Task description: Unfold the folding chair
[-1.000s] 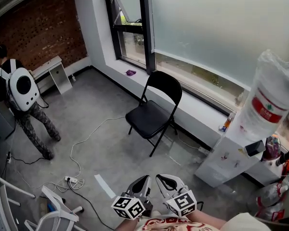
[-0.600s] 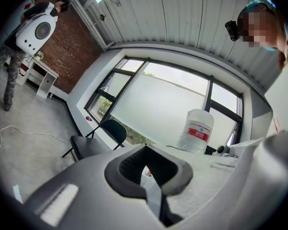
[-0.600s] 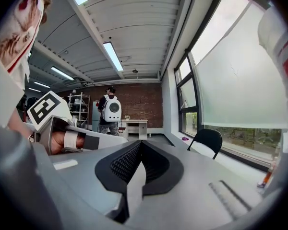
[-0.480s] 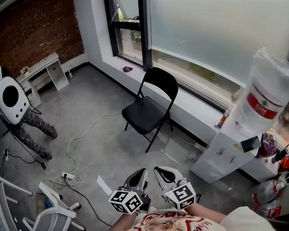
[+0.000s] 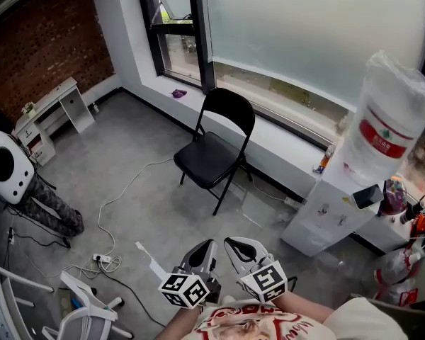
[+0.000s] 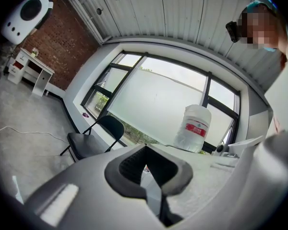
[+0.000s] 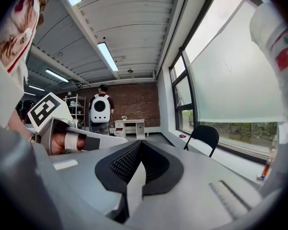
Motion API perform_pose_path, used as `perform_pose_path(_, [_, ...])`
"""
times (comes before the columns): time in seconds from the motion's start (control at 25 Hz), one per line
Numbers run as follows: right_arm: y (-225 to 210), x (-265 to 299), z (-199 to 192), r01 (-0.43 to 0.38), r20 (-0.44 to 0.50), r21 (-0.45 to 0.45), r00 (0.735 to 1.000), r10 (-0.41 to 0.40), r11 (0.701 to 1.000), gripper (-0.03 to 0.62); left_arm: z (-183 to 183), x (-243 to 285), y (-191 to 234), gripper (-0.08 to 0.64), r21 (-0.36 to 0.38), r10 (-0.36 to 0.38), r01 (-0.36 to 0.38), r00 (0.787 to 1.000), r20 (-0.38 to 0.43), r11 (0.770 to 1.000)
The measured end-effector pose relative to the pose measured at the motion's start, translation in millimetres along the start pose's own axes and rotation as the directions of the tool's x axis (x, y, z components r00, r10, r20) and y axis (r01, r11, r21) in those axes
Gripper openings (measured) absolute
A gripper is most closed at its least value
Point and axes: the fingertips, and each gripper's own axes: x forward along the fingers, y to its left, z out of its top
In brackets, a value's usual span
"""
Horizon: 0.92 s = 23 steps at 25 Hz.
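- The black folding chair stands unfolded on the grey floor below the window, at 12 o'clock from both grippers and well apart from them.
- Left gripper: jaws closed, empty.
- Right gripper: jaws closed, empty, just beside the left.
- Water bottle at 2 o'clock.

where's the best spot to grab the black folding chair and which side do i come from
Probably the top edge of the backrest of the folding chair: a thin upright panel, the highest part, with nothing on it. Come from the seat side or from above, since the window ledge stands close behind it.
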Motion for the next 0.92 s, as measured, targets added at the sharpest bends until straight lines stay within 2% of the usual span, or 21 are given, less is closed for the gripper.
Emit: perform_pose_path(0.92, [14, 4, -1, -0.019, -0.007, 0.006, 1.0, 0.019, 1.0, 0.023, -1, -14, 11, 0.005, -0.03, 0.016, -0.016, 1.0, 0.009, 0.999])
